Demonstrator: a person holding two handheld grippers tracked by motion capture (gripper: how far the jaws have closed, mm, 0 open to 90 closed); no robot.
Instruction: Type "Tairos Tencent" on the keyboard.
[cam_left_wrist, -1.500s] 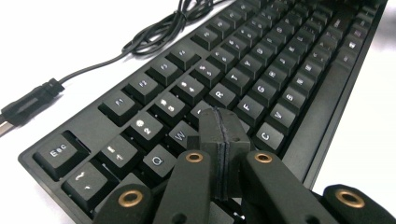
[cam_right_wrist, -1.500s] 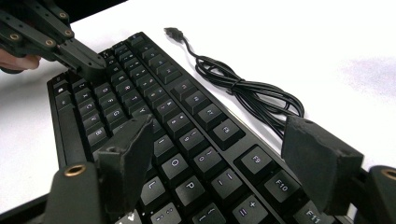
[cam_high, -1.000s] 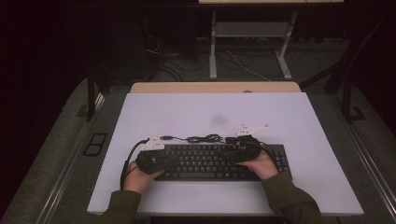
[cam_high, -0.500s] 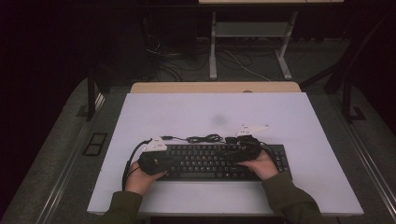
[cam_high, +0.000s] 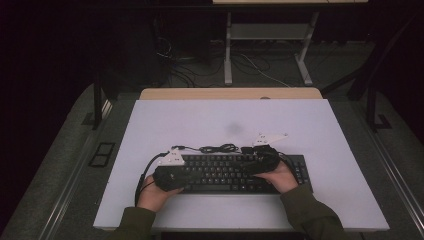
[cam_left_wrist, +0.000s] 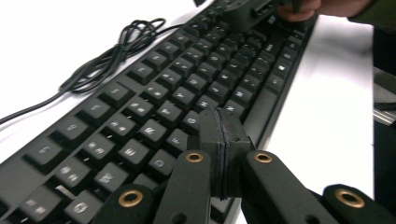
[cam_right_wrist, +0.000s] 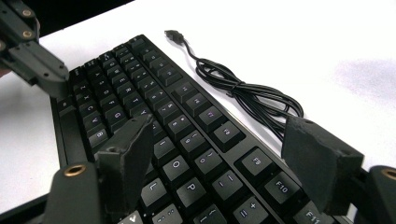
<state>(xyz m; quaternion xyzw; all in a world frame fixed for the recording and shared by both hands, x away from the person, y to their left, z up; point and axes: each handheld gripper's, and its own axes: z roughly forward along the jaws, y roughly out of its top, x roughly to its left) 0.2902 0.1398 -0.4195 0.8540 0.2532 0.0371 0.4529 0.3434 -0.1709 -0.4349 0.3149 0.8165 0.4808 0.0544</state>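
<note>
While both tools hover over the keyboard (cam_high: 235, 172), left tool (cam_left_wrist: 219, 140) pinched together, right tool (cam_right_wrist: 224, 158) apart, white table (cam_high: 320, 125) lies beyond.

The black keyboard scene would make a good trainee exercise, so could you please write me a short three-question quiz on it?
1. True or false: the left gripper has its jaws shut together over the black full-size keyboard.
2. Multiple choice: the coiled black USB cable lies on the white table top A) on top of the keys, B) beside the keyboard's far edge, C) hanging off the table.
3. Fill in: the right gripper hovers over the keys with its jaws ____.

Key: 1 true; 2 B; 3 open, with nothing between them.
</note>
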